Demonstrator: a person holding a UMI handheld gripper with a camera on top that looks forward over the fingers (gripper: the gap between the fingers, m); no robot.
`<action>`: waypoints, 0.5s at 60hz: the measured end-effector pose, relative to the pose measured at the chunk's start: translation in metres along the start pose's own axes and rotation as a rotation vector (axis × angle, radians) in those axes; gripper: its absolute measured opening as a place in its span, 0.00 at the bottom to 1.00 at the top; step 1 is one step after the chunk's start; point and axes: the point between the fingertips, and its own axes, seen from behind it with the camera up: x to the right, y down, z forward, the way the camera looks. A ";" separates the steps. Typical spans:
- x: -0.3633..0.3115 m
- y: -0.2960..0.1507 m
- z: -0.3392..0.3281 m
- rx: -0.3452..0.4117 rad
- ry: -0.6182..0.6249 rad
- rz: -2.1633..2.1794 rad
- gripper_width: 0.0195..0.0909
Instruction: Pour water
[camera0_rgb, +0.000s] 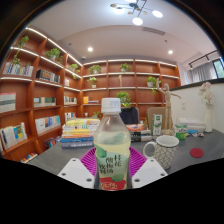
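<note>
A clear plastic bottle (111, 140) with a white cap and a green-and-white label stands upright between my fingers, held off the table. My gripper (112, 166) is shut on the bottle, its purple pads (90, 161) pressing the label from both sides. A pale patterned mug (165, 151) with a handle stands on the dark table (195, 160) just ahead and to the right of the bottle. The bottle's lower part is hidden below the fingers.
Stacked books (78, 134) lie on the table behind the bottle to the left. A potted plant (124, 101) and small items stand further back. Wooden bookshelves (40, 95) line the left and rear walls.
</note>
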 end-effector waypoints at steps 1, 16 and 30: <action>0.000 0.000 0.000 -0.001 0.000 0.002 0.24; -0.006 -0.019 0.019 -0.048 -0.058 0.344 0.24; 0.000 -0.061 0.033 -0.045 -0.104 1.001 0.24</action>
